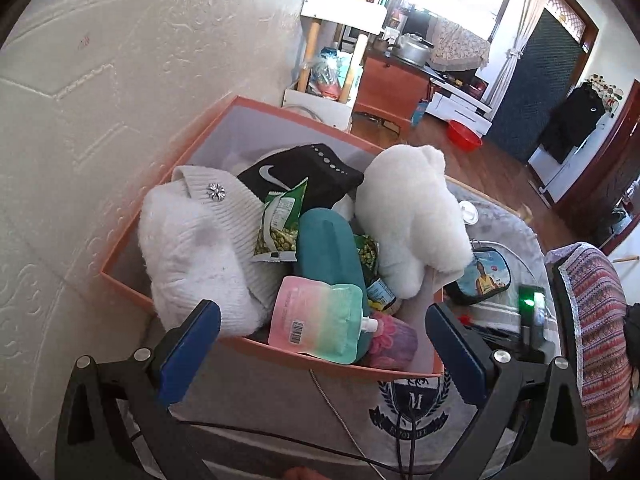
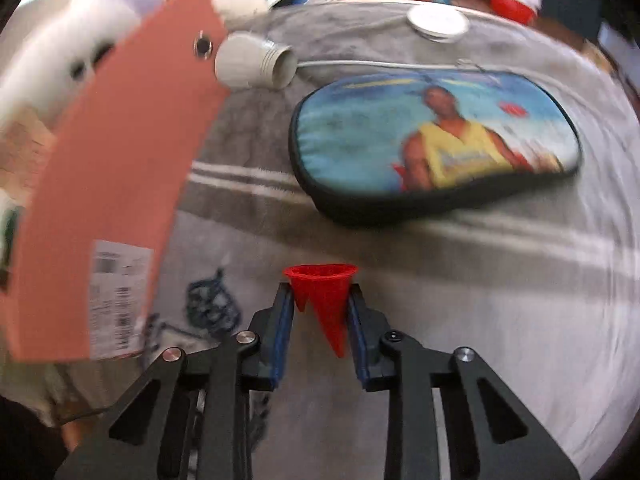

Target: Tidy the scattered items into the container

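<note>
My left gripper hangs with its jaws spread wide and nothing between them, just in front of the near wall of the orange cardboard box, which sits on a grey blanket against a pale embossed wall.

The box is already heaped. I can see a white knitted hat with a metal flower pin, a black headband with a white swoosh, a green snack packet, a teal slipper-like item, a big white plush toy, and a pink-and-green spouted pouch leaning on the front wall.

My right gripper is clenched on a small red cone, wide end forward, held above the blanket and outside the box, whose orange side stands to the left in that view.

I judge the tidying mostly done. Still on the blanket are a blue zip pouch printed with a basketball player, a white threaded fitting with a cord, just beside the box, and a round white lid further off. The cone also has to go in.

The right view is blurred, so fine detail there is uncertain.

Beyond the bed lies a wooden floor with a red basin, an orange cabinet carrying a metal pot, a bright window and a dark door.
</note>
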`<state>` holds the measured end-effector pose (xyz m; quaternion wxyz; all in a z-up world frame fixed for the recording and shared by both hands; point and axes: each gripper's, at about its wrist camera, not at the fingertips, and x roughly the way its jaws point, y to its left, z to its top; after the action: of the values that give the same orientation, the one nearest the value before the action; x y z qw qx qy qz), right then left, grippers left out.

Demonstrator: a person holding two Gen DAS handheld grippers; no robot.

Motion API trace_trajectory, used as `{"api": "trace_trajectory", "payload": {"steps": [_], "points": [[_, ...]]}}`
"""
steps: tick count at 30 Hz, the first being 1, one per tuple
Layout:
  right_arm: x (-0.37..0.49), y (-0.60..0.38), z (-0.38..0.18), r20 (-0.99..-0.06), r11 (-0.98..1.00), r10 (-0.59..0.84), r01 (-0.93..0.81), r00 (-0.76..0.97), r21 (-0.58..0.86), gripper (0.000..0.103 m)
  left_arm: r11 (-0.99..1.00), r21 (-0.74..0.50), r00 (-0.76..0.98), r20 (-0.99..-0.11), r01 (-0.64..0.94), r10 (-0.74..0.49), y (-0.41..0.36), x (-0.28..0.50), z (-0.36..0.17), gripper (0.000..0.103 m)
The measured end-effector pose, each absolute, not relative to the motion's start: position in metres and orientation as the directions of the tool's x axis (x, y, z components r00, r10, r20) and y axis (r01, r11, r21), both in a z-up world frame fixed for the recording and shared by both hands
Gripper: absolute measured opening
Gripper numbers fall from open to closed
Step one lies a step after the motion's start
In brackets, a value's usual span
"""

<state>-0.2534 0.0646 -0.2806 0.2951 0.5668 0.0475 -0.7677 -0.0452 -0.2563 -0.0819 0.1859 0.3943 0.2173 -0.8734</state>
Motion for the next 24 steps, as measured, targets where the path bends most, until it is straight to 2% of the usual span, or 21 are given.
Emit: {"api": "trace_trajectory", "payload": {"steps": [3, 5, 9, 11, 13, 14, 15, 17, 21, 24], "points": [[-0.238, 0.088, -0.245, -0.837, -0.798, -0.513, 0.466, -0.190, 0.383, 0.025, -0.838, -0.233, -0.630, -0.760, 0.493, -0.159, -0.255, -0.042, -0.078, 0.103], [-0.223, 0.093, -0.195, -0.761, -0.746, -0.611, 0.480, -0.217, 0.462, 0.025, -0.835, -0.238, -0.634, -0.757, 0.495, -0.160, -0.257, -0.040, -0.077, 0.103], [-0.182, 0.056, -0.084, -0.602, -0.596, -0.761, 0.623, -0.240, 0.506, 0.025, -0.833, -0.247, -0.639, -0.754, 0.495, -0.156, -0.259, -0.038, -0.077, 0.103], [-0.174, 0.030, -0.048, -0.556, -0.525, -0.806, 0.682, -0.205, 0.509, 0.026, -0.834, -0.244, -0.637, -0.755, 0.494, -0.156, -0.260, -0.038, -0.078, 0.103], [-0.162, 0.006, -0.016, -0.515, -0.474, -0.837, 0.715, -0.185, 0.514, 0.036, -0.835, -0.240, -0.632, -0.759, 0.495, -0.156, -0.261, -0.038, -0.079, 0.103], [-0.157, -0.003, -0.003, -0.508, -0.482, -0.835, 0.726, -0.210, 0.491, 0.070, -0.835, -0.239, -0.629, -0.762, 0.496, -0.156, -0.261, -0.038, -0.079, 0.103], [-0.154, -0.007, 0.004, -0.509, -0.499, -0.827, 0.730, -0.240, 0.466, 0.097, -0.834, -0.240, -0.628, -0.763, 0.497, -0.155, -0.262, -0.038, -0.080, 0.103], [-0.147, -0.003, 0.012, -0.504, -0.546, -0.803, 0.733, -0.319, 0.406, 0.100, -0.834, -0.238, -0.628, -0.762, 0.498, -0.157, -0.262, -0.037, -0.080, 0.103], [-0.145, 0.037, 0.002, -0.515, -0.587, -0.780, 0.702, -0.356, 0.403, 0.100, -0.852, -0.223, -0.625, -0.767, 0.474, -0.147, -0.256, -0.041, -0.079, 0.103], [-0.156, 0.097, -0.031, -0.540, -0.654, -0.741, 0.611, -0.400, 0.446, 0.100, -0.882, -0.242, -0.585, -0.809, 0.406, -0.047, -0.248, -0.058, -0.084, 0.103]]}}
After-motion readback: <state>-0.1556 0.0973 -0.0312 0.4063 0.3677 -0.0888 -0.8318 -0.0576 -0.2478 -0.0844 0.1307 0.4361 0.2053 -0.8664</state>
